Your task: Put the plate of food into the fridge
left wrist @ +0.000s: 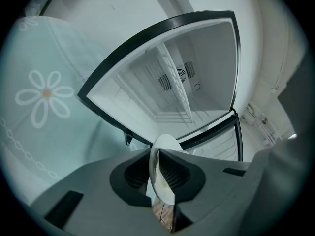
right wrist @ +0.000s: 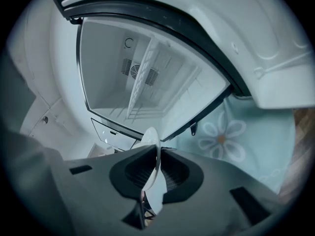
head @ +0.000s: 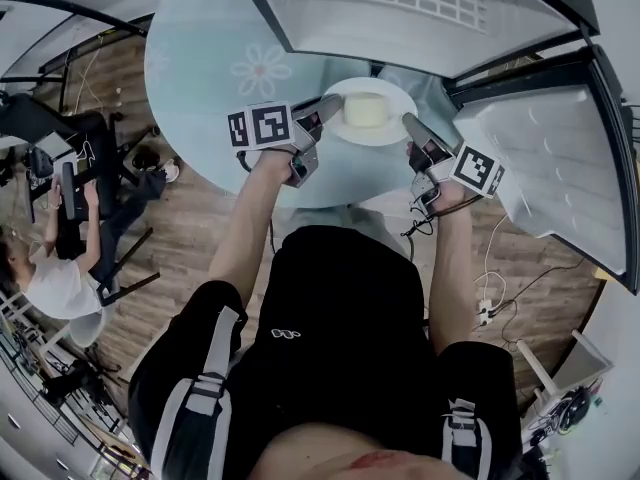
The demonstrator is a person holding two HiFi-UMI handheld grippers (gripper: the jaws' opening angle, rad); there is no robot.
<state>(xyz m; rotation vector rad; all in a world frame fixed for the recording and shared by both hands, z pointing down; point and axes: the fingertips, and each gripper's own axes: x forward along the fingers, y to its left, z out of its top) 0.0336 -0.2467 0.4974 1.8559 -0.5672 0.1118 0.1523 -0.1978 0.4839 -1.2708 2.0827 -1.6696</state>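
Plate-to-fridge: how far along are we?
Done: fridge open, plate with food gripped at opposite rims by left gripper and right gripper. In hand: plate held before the open compartment. Left: set it on the wire shelf, release, withdraw.

A brown wood-plank floor (head: 190, 233) fills the middle left of the head view. At upper centre stands a round table (head: 190, 88) under a pale teal cloth printed with a white daisy (head: 258, 68). At the left edge, a person in a white shirt (head: 55, 286) sits beside black chair frames (head: 80, 143). At lower right, white cables (head: 497, 258) trail across the boards to a power strip (head: 487, 313). The light is soft and even. A white panelled wall (left wrist: 268, 112) shows at the right of the left gripper view.
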